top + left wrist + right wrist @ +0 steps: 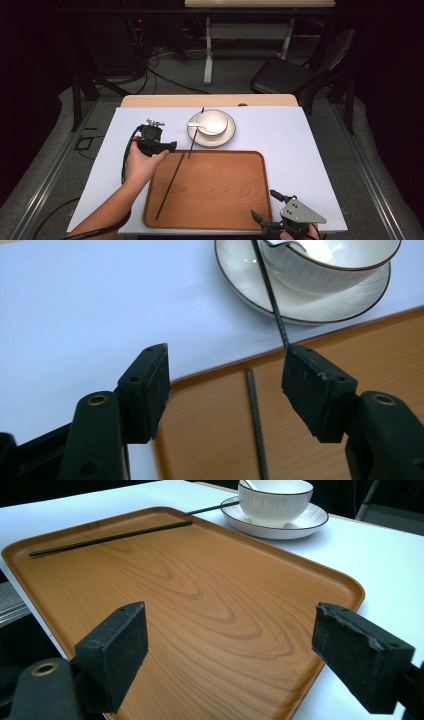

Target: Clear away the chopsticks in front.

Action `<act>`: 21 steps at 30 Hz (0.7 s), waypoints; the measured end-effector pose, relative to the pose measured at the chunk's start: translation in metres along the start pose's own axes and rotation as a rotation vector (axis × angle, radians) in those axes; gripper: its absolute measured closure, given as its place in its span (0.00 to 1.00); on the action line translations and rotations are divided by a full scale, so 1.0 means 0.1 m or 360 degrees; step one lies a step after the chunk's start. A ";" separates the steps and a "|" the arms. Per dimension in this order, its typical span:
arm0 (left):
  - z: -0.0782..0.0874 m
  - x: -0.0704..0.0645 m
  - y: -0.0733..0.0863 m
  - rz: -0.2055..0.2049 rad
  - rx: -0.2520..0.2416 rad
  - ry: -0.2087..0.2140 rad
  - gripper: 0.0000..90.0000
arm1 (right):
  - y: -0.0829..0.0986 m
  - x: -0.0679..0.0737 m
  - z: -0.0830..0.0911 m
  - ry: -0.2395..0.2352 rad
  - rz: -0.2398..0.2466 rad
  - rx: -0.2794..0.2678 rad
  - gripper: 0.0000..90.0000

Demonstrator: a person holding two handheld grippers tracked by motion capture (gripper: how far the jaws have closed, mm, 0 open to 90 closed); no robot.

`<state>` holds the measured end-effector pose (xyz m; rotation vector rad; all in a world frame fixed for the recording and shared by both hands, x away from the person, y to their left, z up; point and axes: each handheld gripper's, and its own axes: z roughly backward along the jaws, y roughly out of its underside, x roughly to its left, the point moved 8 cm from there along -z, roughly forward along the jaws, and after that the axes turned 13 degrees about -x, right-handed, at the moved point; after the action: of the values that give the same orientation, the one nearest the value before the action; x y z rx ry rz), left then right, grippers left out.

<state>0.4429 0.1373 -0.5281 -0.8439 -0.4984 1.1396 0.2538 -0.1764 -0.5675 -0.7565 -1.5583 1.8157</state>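
Right gripper (264,206) nearest, fingers apart over brown wooden tray (210,610). Left gripper (225,385) view: fingers apart beside thin black chopstick (256,415). White-covered bench (280,135), dark room.

A white bowl (214,121) holding a spoon (200,125) sits on a saucer (220,142) at twelve o'clock; a black chair (287,75) stands at one o'clock.

Black claws (159,140), brass screws, grey plate (301,211)
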 end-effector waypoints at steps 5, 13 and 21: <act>-0.12 -0.11 -0.05 0.0044 0.0039 0.0042 0.43 | 0.00 0.00 0.00 -0.0002 -0.0003 0.0002 0.16; -0.28 -0.36 -0.10 0.0052 0.0131 0.0110 0.57 | 0.00 -0.01 0.00 -0.0006 -0.0003 0.0002 0.16; -0.48 -0.53 -0.11 0.0108 0.0243 0.0132 0.70 | 0.00 -0.01 0.01 -0.0006 -0.0008 -0.0002 0.16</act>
<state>0.4649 0.0702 -0.5453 -0.7762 -0.3119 1.1843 0.2538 -0.1778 -0.5677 -0.7492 -1.5630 1.8135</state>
